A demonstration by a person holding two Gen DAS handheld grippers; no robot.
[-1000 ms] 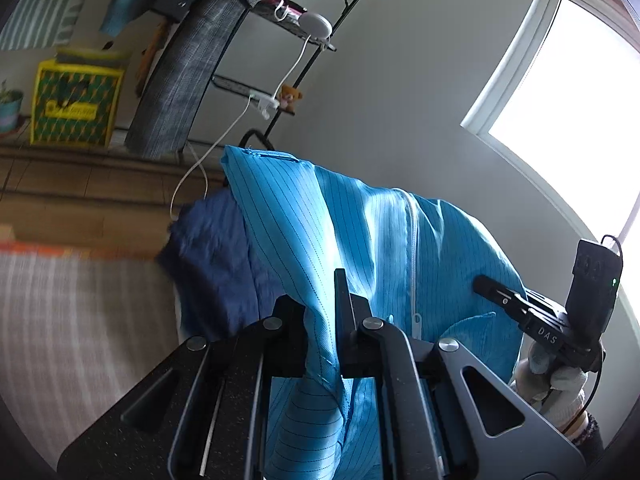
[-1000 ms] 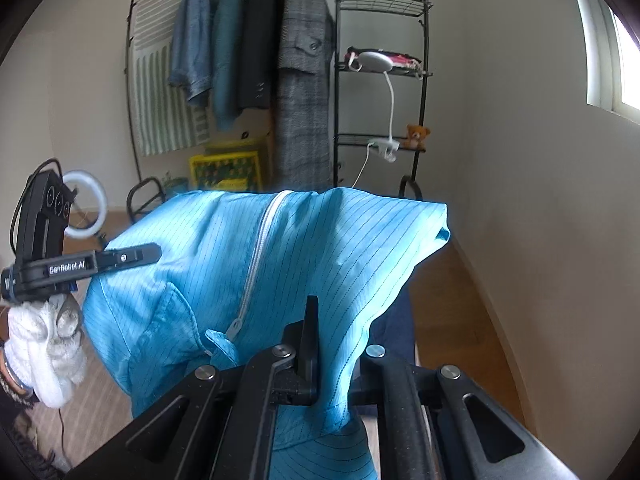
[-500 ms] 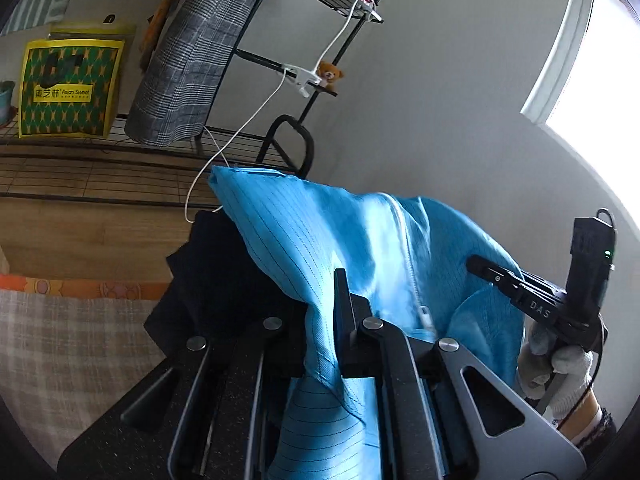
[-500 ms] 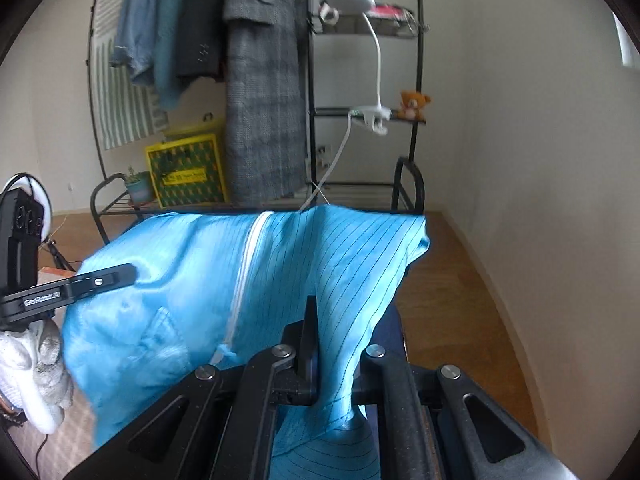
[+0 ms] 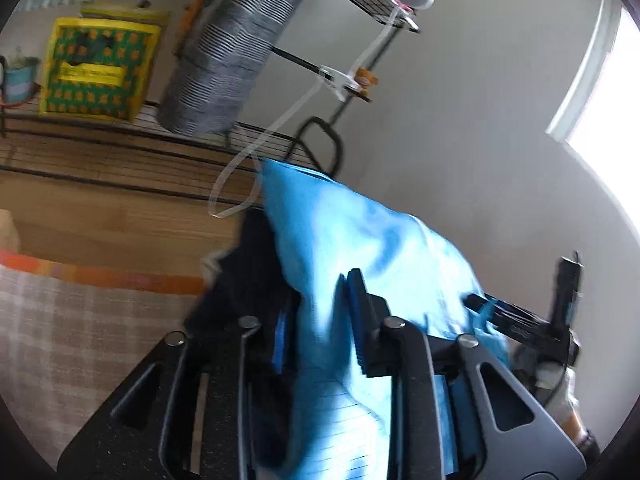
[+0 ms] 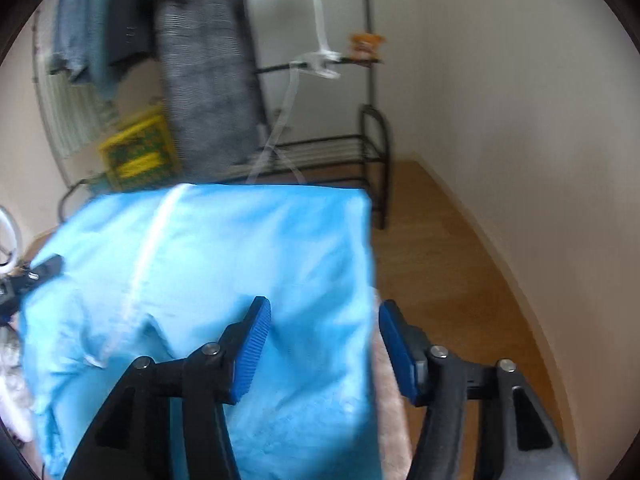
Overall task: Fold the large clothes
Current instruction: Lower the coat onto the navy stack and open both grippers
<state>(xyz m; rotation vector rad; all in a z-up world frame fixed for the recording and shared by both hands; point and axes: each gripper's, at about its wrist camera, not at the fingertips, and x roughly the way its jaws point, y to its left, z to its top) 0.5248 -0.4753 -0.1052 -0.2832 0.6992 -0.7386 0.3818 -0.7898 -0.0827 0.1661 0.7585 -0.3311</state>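
Both grippers let go of blue jacket over checked surface

Right gripper (image 6: 322, 344) jaws have just been opening, now wide apart w/ the light-blue jacket (image 6: 224, 264) edge between the pads, not pinched. Left gripper (image 5: 320, 320) jaws also just been opening, narrower gap, cloth between them; whether pads touch it unclear. Jacket lies spread, zip up, partly over dark garment (image 5: 244, 280). Behind: clothes rack (image 6: 372, 136), yellow crate (image 5: 98, 68), wood floor (image 6: 448, 264).

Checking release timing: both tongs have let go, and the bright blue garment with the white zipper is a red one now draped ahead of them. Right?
One thing is wrong: the colour. The garment is bright blue, not red; the right wrist view shows it, white zipper included. The rest stands: the right tongs gape, and the left tongs have just been opening, cloth loose between them.
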